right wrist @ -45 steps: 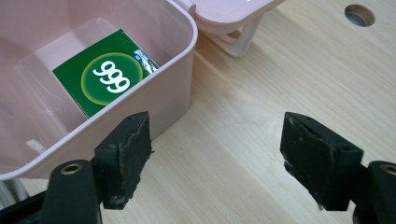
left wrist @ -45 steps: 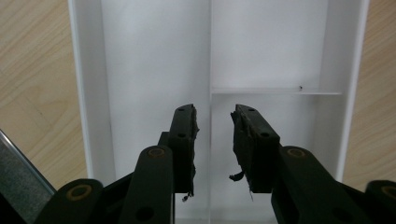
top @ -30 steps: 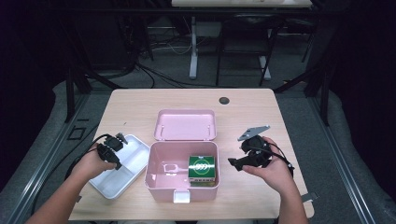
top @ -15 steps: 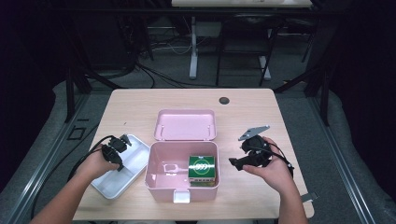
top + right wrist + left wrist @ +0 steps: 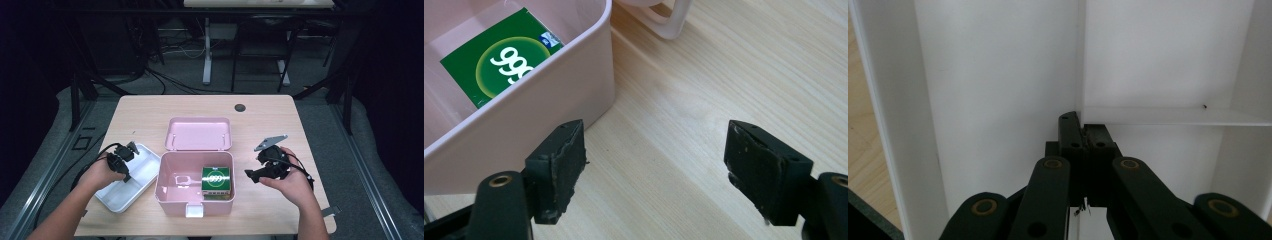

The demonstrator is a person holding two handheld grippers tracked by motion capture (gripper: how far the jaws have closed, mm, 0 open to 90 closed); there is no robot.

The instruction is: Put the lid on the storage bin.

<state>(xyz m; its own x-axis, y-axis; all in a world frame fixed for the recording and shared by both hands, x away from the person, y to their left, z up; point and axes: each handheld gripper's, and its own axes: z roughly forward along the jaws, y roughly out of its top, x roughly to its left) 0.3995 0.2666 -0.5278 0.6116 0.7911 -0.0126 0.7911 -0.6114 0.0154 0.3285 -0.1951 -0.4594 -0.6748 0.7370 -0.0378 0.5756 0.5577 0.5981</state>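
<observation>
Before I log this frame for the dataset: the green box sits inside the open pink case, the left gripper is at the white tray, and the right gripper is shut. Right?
One thing is wrong: the right gripper is open. The right gripper view shows its jaws wide apart over bare table beside the pink case. The green box does sit inside it, and the left gripper is at the white tray.

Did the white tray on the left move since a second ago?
Yes. The white tray, clamped by the left tool, has slid a little toward the person's side of the table; the pink box beside it stayed put.
</observation>
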